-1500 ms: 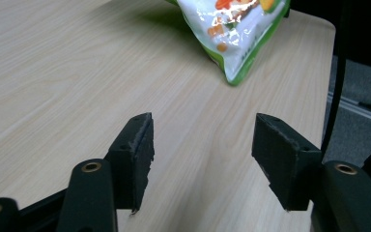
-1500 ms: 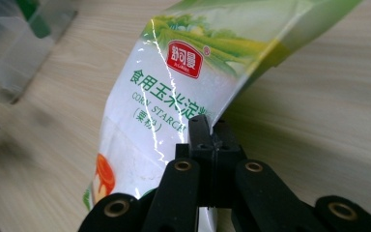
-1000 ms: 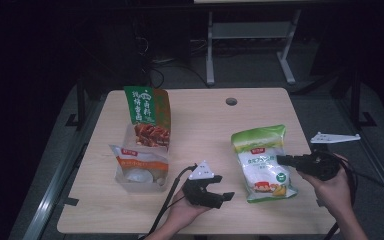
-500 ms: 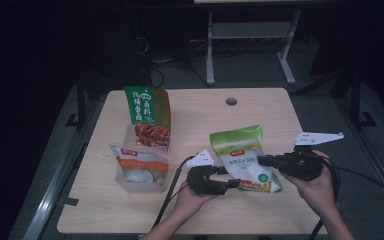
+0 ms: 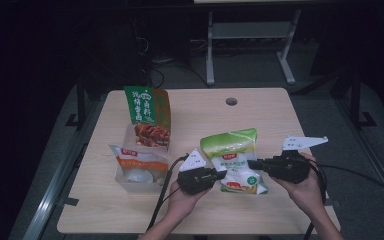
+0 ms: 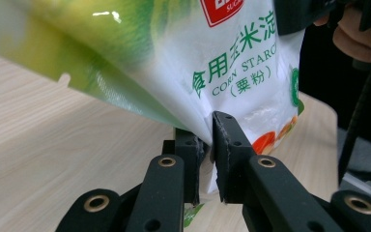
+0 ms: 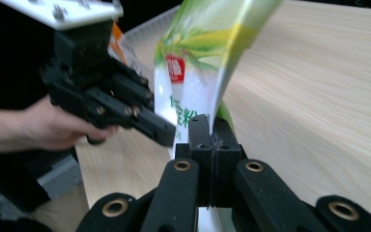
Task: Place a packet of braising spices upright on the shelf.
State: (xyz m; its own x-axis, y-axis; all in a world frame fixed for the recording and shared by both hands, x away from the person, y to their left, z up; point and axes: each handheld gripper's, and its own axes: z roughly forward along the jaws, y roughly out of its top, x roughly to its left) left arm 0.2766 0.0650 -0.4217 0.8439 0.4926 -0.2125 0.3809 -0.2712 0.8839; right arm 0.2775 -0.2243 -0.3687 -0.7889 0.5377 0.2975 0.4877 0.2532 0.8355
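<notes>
Dark room, grey floor, metal frame behind; light wooden desk [image 5: 260,120] with a round hole near its far edge.

Tall green and orange carton [image 5: 149,117]: upright at the desk's left, far from the person.

Clear bag with an orange label [image 5: 136,167]: just in front of the carton, holding pale round pieces.

Green and white bag of corn starch [image 5: 234,159]: right of centre at the near side of the desk, between the two hands. Long axis runs away from the person; green top end points to the far edge, bottom end with the red picture toward the person. Printed face turned up to the high view.

Right gripper [image 5: 254,164]: fingers pressed together, pinching the bag's right edge [image 7: 211,140].

Left gripper [image 5: 221,174]: fingers have just been closing and now pinch the bag's left lower edge [image 6: 207,145], the film caught between them.
</notes>
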